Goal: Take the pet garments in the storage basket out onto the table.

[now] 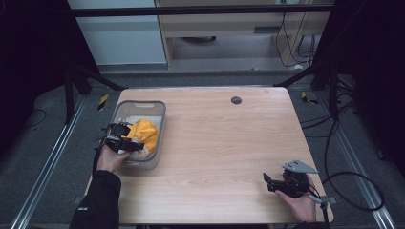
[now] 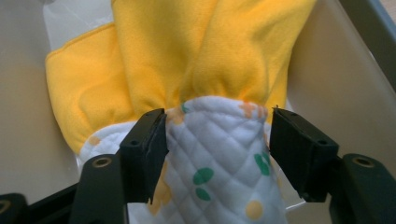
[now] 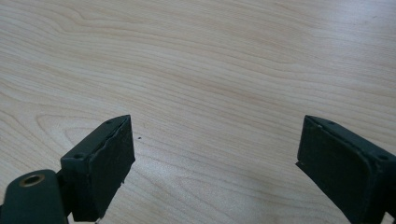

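Observation:
A yellow cloth (image 1: pixel 143 133) with a white quilted part printed with green and yellow dots (image 2: pixel 219 154) lies in a grey plastic basket (image 1: pixel 139 103) at the table's left edge. My left gripper (image 1: pixel 126 142) reaches into the basket from its near side. In the left gripper view its jaws (image 2: pixel 218 140) stand on either side of the quilted part; the left one touches it and a thin gap shows at the right one. My right gripper (image 1: pixel 270 183) rests low over the table's near right corner, open with nothing between its jaws (image 3: pixel 215 158), above bare wood.
The wooden table (image 1: pixel 224 143) has a small dark round hole (image 1: pixel 236 100) near its far edge. The basket's pale inner walls (image 2: pixel 336 79) close in on both sides of the cloth. Cables lie on the floor at the right (image 1: pixel 353 191).

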{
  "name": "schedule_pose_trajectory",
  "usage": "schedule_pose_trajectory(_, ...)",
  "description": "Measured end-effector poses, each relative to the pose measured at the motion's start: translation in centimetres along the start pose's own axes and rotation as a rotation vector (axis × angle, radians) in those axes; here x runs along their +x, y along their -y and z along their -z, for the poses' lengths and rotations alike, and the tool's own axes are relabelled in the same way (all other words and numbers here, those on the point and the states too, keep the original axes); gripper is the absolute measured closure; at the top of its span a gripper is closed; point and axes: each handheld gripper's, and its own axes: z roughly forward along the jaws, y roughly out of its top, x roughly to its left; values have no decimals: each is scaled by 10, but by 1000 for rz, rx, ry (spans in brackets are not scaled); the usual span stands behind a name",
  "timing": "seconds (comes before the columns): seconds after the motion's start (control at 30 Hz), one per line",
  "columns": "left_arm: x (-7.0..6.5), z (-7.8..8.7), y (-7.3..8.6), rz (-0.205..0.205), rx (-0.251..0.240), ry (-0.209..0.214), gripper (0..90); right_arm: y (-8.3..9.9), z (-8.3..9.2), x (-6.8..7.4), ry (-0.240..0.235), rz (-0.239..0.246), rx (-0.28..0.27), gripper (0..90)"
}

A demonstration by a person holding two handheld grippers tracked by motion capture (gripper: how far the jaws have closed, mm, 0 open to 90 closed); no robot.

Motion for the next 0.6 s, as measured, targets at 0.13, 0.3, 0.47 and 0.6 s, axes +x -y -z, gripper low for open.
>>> schedule_pose_trajectory(0.13, 2, -1, 1, 5, 3, 12, 419, 0, 0, 0, 0, -1, 1, 108)
schedule_pose_trajectory(0.3, 3, -3, 1, 12, 12, 27, 504, 0, 0, 0, 0, 0, 3, 107)
schedule_pose_trajectory(0.47, 4, -4, 2, 18, 17, 38, 649, 0, 0, -1, 0, 0, 3, 107)
schedule_pose_trajectory(0.6, 4, -3, 3, 17, 24, 38, 724, 0, 0, 0, 1, -2, 4, 107)
